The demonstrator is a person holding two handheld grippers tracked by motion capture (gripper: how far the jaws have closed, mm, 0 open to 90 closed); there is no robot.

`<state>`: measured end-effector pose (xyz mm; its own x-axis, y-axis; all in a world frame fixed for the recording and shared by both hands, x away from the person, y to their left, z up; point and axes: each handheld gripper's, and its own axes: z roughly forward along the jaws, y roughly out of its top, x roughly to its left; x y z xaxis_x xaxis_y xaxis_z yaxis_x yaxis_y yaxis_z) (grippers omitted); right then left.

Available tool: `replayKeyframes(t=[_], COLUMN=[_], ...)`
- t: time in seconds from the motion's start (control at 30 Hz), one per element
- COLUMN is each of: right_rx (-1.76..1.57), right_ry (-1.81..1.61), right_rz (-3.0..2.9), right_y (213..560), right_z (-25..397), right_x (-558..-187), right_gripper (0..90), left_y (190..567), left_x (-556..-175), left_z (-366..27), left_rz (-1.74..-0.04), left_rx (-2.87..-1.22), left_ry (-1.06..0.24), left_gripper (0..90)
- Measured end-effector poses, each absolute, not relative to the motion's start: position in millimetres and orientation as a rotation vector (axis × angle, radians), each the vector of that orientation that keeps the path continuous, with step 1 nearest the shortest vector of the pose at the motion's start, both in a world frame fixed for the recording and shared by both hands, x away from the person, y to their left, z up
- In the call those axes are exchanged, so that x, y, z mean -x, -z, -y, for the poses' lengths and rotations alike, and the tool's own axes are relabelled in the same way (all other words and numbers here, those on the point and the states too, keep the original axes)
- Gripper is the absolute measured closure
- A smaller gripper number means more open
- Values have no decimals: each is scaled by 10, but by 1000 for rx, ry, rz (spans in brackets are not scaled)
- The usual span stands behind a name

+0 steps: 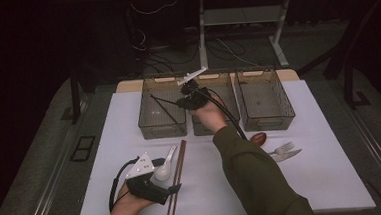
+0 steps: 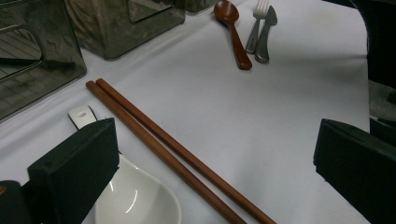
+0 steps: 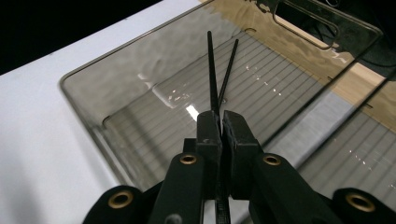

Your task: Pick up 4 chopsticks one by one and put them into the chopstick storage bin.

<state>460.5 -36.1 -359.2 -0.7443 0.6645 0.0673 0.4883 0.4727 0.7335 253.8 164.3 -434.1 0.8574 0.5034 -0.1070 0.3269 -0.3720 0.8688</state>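
Right gripper [image 3: 219,122]: jaws clamped on black chopsticks [image 3: 215,70] — tips angled down into the far-left bin [image 1: 161,107].
Left gripper [image 2: 215,154]: jaws wide apart — near left, straddling white spoon [image 2: 135,200] and brown chopsticks [image 2: 177,151].

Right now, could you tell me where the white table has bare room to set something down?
Free patches: the table right of and below the fork and knife, and the strip left of the left bin. Crowded: around the brown chopsticks and white spoon under the left gripper, and over the left bin, where the right gripper holds black chopsticks.
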Motion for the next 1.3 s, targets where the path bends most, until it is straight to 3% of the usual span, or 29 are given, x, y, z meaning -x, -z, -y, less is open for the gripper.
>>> replayKeyframes(t=[0.57, 1.03, 1.3], right_rx=[-1068, -1061, -1005], right_ry=[-1010, -1167, -1247], right_rz=[-2471, -2508, -2493], right_y=[3765, 3648, 3560], right_z=[-10, 73, 205], right_x=[-4854, -4796, -4650], right_gripper=[837, 477, 338], left_y=[4340, 4346, 4350], left_x=[-2549, -2555, -2555], left_z=[-1610, -1612, -1617], left_rz=[-598, -598, -604], left_rx=[-1991, -1994, -1995], left_ry=[-204, -205, -207], left_gripper=[0, 0, 0])
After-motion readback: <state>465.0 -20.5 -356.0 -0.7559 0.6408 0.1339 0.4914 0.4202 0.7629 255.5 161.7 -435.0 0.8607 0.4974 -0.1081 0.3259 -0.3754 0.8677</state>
